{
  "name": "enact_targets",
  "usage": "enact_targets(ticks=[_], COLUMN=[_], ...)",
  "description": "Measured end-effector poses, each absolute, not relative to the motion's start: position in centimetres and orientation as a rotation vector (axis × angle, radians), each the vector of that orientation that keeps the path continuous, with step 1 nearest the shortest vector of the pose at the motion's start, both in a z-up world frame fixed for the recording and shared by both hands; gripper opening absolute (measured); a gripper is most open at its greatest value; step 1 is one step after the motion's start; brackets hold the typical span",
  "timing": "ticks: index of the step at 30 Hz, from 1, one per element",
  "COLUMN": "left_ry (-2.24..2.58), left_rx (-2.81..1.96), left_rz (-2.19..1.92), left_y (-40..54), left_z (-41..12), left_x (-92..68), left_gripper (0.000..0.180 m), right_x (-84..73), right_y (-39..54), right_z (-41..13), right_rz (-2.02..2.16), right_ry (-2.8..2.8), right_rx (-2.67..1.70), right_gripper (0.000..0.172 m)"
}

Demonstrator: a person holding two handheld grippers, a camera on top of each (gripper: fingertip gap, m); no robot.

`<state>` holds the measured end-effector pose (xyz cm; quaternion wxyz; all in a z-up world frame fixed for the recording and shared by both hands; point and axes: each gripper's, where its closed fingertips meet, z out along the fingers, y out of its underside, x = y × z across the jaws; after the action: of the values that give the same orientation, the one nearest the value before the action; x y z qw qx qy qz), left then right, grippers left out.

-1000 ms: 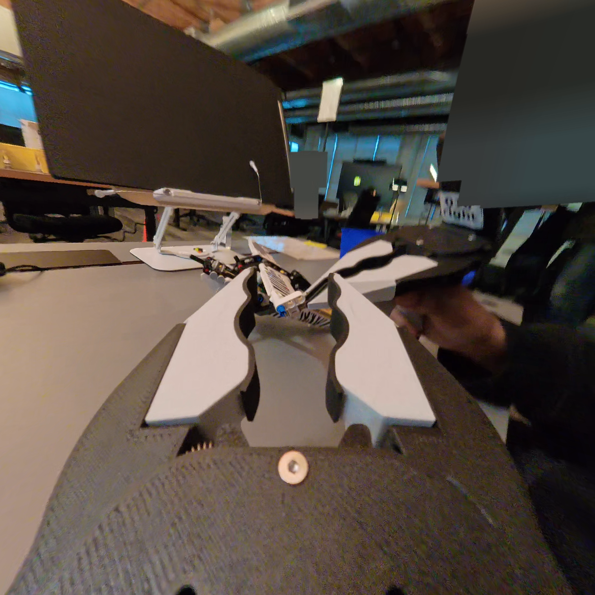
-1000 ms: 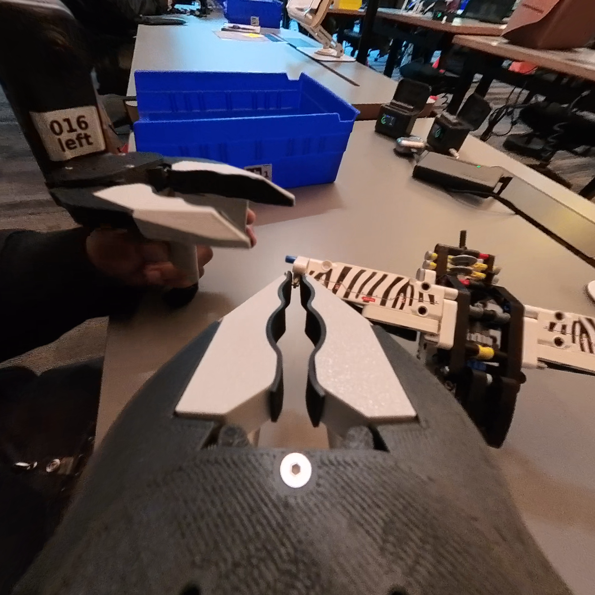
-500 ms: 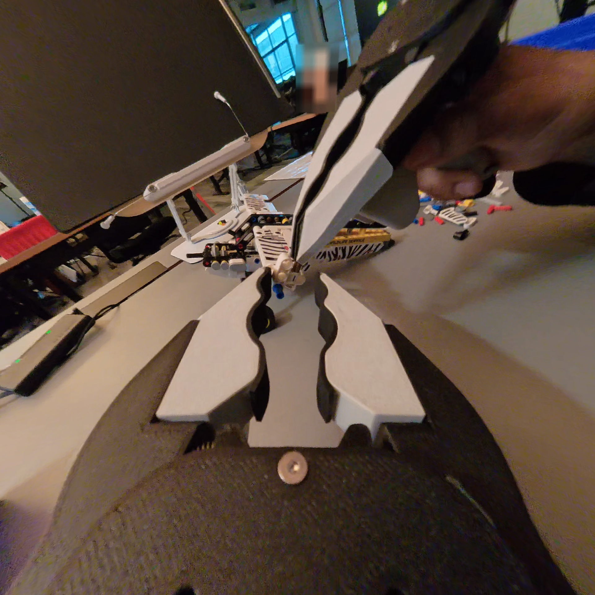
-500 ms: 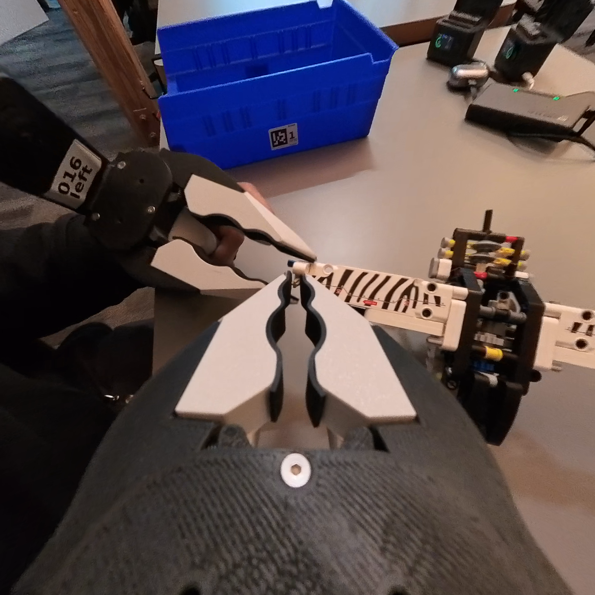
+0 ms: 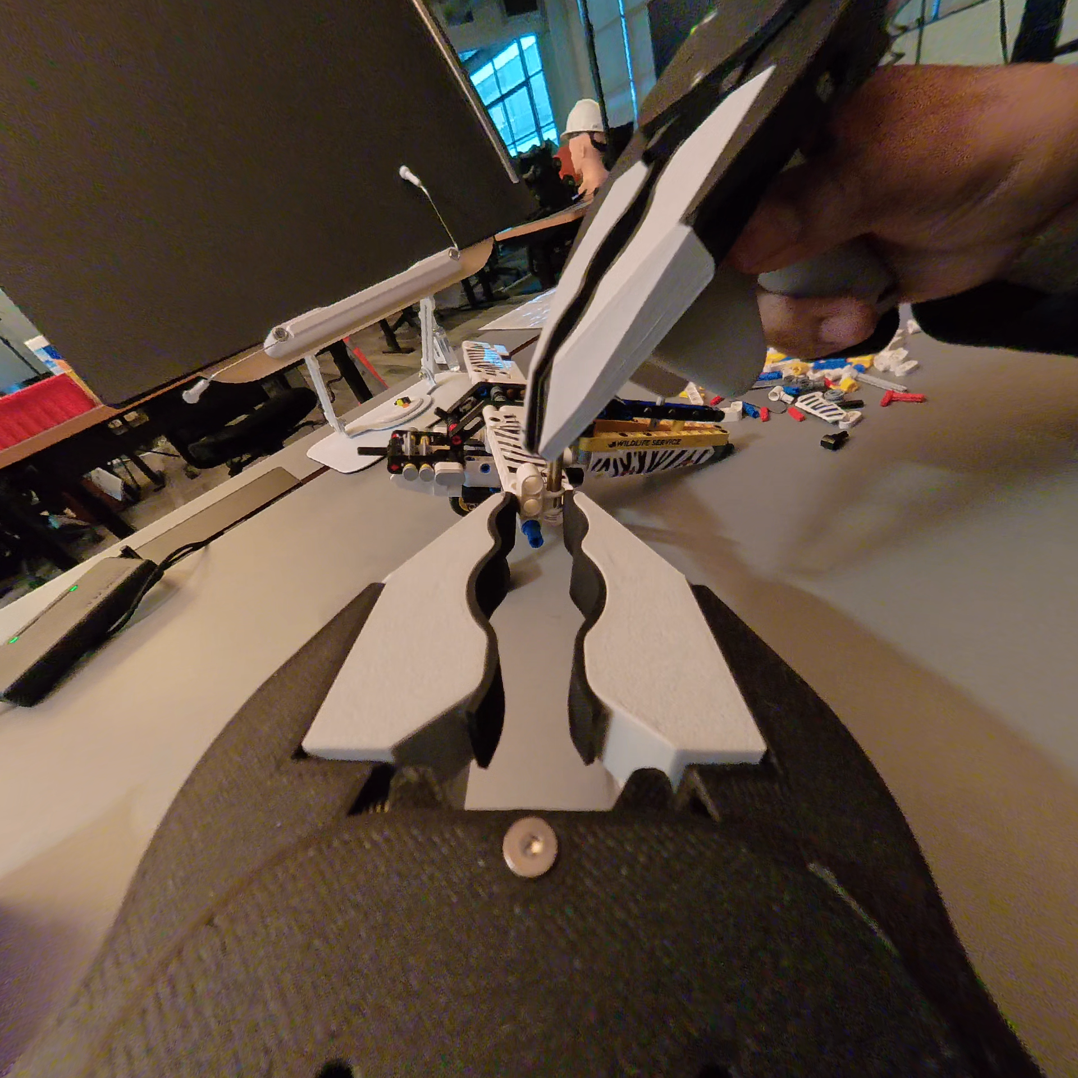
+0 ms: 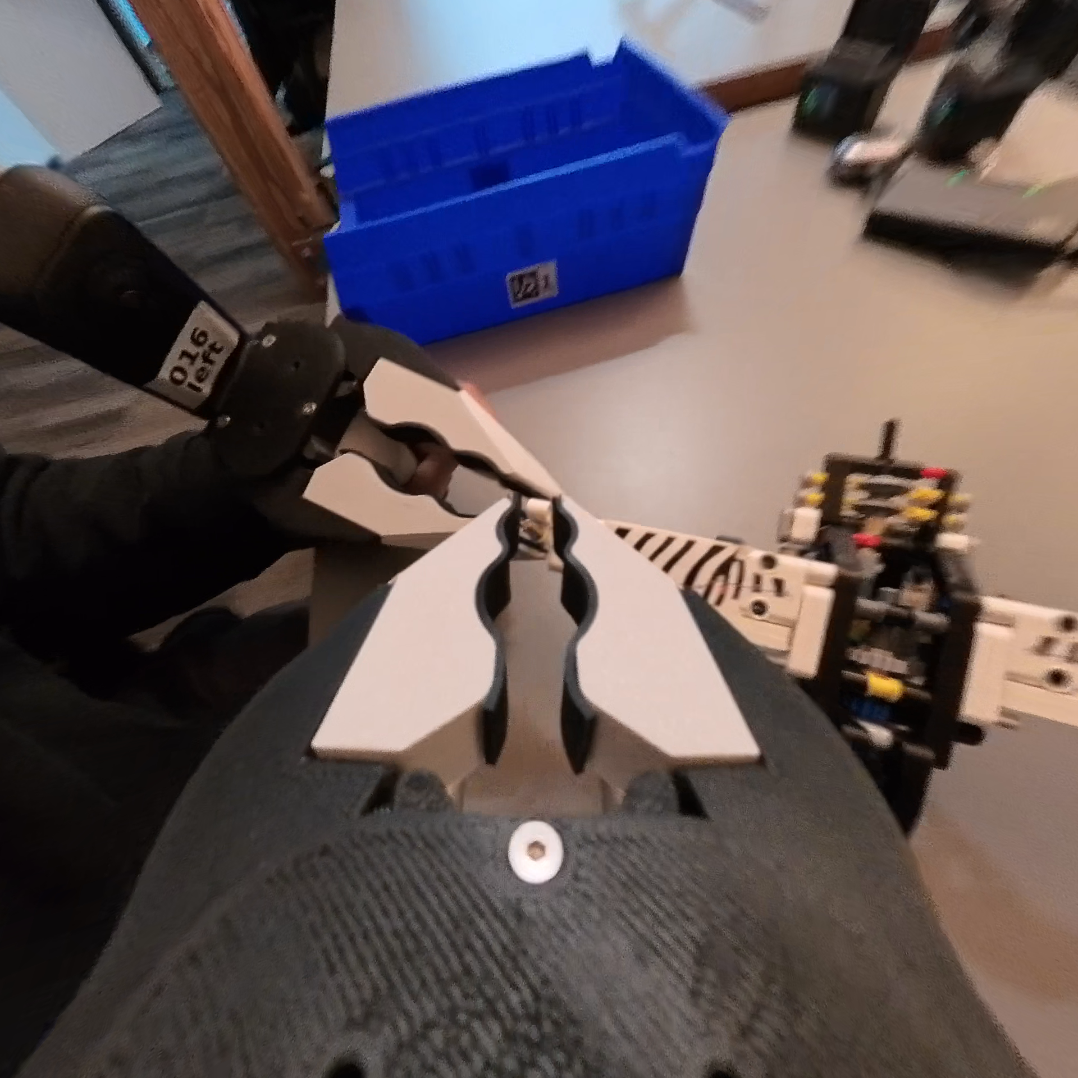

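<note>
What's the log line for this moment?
left claw: gripping white beam end | right claw: slightly parted above it | brick model: on table

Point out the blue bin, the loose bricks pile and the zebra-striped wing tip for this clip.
Blue bin [image 6: 513,233]: right wrist view, on its front wall.
Loose bricks pile [image 5: 816,391]: left wrist view, on the scattered pieces.
Wing tip [image 5: 534,487]: left wrist view, on its white end connector.
</note>
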<state>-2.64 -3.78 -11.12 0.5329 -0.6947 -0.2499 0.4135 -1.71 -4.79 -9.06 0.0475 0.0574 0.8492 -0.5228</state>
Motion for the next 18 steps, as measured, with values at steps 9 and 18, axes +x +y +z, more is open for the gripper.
enact_targets(ticks=[9,18], left_ry=[-0.636,-0.628], left_rx=[-1.634,-1.643], left_rz=[0.956,1.007], left_y=[-4.1,-4.0], left_z=[-11.0,-11.1], left_x=[-2.7,-2.6], left_gripper=[0.012,0.012], right_x=[-1.9,-1.6], right_y=[-4.2,-4.9], right_z=[-8.9,-9.0], right_rz=[-1.932,-1.946], right_ry=[2.754,2.714], right_rx=[0.065,0.071], right_gripper=[0.003,0.0])
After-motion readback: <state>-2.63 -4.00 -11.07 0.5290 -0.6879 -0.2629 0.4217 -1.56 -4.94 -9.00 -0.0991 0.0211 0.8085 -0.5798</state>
